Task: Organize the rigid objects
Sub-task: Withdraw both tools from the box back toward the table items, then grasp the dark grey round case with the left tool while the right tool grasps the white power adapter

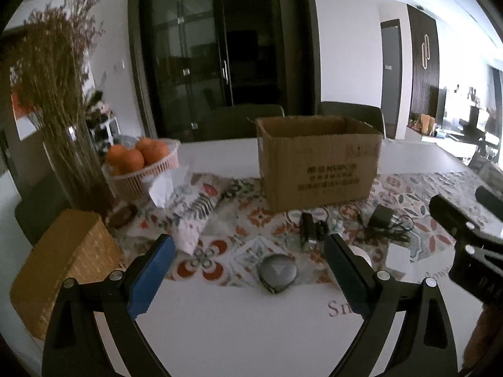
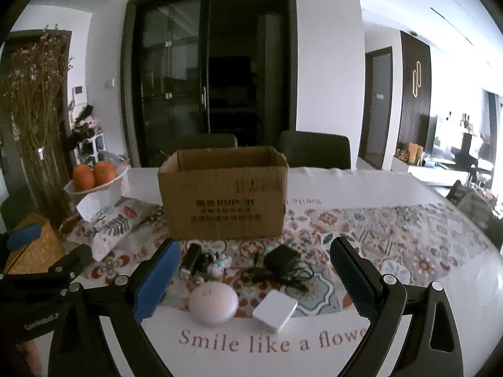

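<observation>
**Ana:** On the white table with the patterned floral runner, what stands at the back?

**Ben:** An open brown cardboard box, upright. Just in front of it lie the small things: a black cylindrical flashlight, a black power adapter with tangled cord, a round pale pink disc and a white square box, all near one another.

**Ana:** And the left side?

**Ben:** A round grey case lies nearer the table edge, between the left gripper's blue pads, untouched.

**Ana:** How do the tongs stand?

**Ben:** Left gripper's jaws are spread wide, nothing pressed. The right gripper is likewise wide apart, empty, hovering over the pink disc and white box.

**Ana:** Anything else?

**Ben:** A basket of oranges and a woven straw box sit far left.
</observation>
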A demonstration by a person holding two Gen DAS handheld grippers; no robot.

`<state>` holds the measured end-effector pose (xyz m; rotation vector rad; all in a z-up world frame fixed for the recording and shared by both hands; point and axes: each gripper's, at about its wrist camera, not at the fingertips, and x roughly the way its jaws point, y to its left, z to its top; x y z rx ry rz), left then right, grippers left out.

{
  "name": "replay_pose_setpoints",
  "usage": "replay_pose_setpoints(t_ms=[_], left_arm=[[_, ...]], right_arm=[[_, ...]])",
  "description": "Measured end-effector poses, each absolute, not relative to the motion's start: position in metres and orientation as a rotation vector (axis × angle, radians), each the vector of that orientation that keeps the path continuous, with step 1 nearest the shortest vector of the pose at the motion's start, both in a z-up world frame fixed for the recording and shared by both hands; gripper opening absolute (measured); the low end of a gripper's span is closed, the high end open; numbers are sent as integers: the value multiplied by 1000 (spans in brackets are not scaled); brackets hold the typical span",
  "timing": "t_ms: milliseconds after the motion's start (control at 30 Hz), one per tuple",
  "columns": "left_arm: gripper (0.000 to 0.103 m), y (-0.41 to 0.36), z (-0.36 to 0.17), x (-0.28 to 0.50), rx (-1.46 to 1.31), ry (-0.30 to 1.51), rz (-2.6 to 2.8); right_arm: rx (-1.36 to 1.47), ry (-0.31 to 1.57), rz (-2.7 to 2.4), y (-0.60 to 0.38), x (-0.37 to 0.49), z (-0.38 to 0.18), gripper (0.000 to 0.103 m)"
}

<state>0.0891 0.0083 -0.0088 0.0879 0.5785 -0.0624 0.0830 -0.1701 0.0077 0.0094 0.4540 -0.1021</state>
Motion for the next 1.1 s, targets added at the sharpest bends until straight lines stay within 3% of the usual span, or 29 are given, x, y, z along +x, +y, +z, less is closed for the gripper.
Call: replay_pose_setpoints(t_ms=[1100], left_arm=[[97,-11,-91,138,143,757,-67]], right_arm=[[54,693,-194,-188,116,-88,97]])
